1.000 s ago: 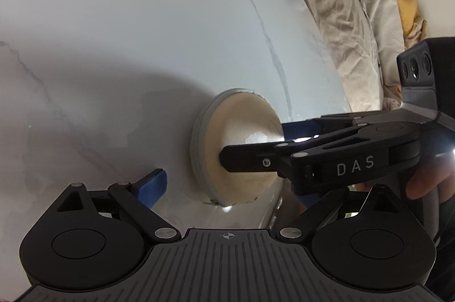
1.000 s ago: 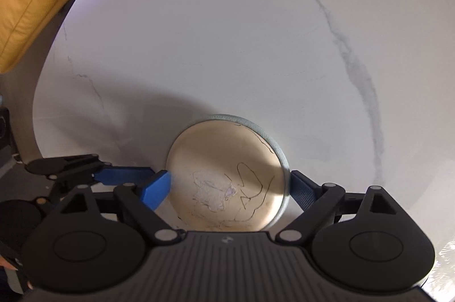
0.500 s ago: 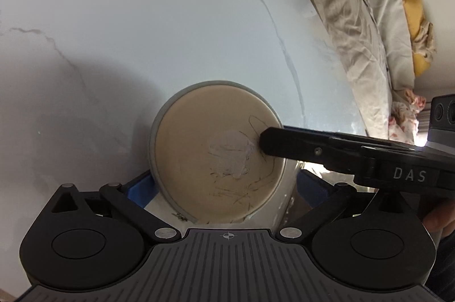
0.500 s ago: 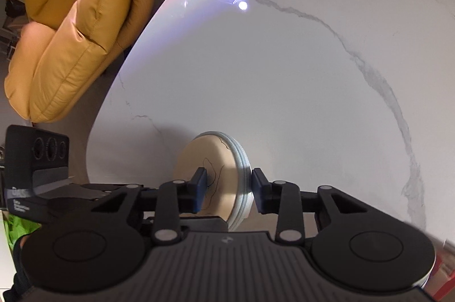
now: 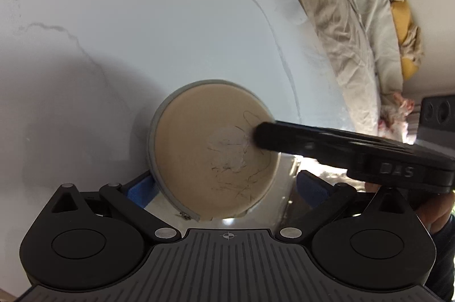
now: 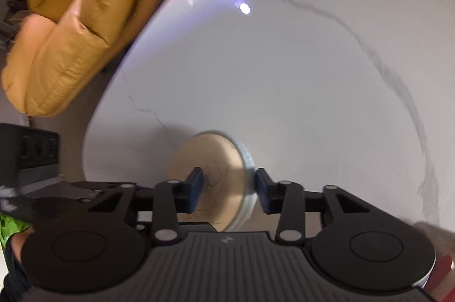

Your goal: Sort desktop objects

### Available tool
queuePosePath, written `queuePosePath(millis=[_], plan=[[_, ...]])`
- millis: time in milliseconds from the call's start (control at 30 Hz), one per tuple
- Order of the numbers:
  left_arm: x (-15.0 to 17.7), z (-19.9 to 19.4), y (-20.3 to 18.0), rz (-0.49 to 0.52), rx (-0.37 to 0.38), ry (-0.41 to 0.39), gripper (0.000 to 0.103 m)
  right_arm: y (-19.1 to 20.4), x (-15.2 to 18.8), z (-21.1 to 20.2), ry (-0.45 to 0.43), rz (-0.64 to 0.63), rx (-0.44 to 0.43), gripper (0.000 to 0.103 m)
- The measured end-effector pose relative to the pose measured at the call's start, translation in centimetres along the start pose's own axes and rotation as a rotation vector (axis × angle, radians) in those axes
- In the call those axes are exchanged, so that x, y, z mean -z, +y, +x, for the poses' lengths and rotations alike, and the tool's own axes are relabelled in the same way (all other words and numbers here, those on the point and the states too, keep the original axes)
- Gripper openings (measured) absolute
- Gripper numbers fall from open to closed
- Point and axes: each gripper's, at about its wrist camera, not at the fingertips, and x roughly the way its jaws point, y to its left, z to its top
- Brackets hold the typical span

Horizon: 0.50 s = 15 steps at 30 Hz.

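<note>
1. The disc point(image 5: 210, 148), a round tan pad with a grey rim, stood tipped up on its edge at the near rim of the white marbled counter point(image 5: 142, 26), its scribbled tan face turned toward the left wrist camera.
2. The right gripper point(image 6: 229, 188) had just closed its fingers point(image 6: 194, 189) on the disc: one blue pad lay against the tan face and the other just behind the ribbed grey rim, so the disc was pinched through its thickness. Whether the rear pad pressed fully I could not tell through the blur.
3. A pinch across the thin way probably suited a flat thing that offers no hold while lying down; that would explain why it was on edge.
4. The left gripper point(image 5: 224, 186) had its fingers point(image 5: 139, 186) spread as wide as they go, one on each side of the disc's lower part, touching nothing that I could see. Judged from that, it served as a guard or prop, not a holder.
5. The counter showed no other object in either view, and no bin or tray; where the disc belonged could not be read.
6. A yellow armchair point(image 6: 71, 26) stood beyond the counter's far edge, and a beige cover point(image 5: 349, 26) with soft toys lay to the side.
</note>
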Motion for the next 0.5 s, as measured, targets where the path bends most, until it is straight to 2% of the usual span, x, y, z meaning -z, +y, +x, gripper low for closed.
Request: queuePosePath(millis=[100, 233, 400, 500], plan=[[0.0, -0.6, -0.1, -0.023, 0.067, -0.012, 0.103, 0.2, 0.6, -2.2, -0.038, -0.024, -0.015, 0.031], [-0.1, -2.0, -2.6, 0.012, 0.085, -0.040, 0.103, 0.6, 1.3, -4.5, -0.097, -0.032, -0.023, 0.029], [0.6, -3.2, -8.7, 0.124, 0.095, -0.039, 0.103, 0.7, 3.5, -10.0, -0.210, -0.021, -0.033, 0.029], [1.5, -3.1, -12.6, 0.188, 0.117, -0.011, 0.103, 0.9, 5.5, -14.1, -0.289, -0.030, 0.003, 0.029]])
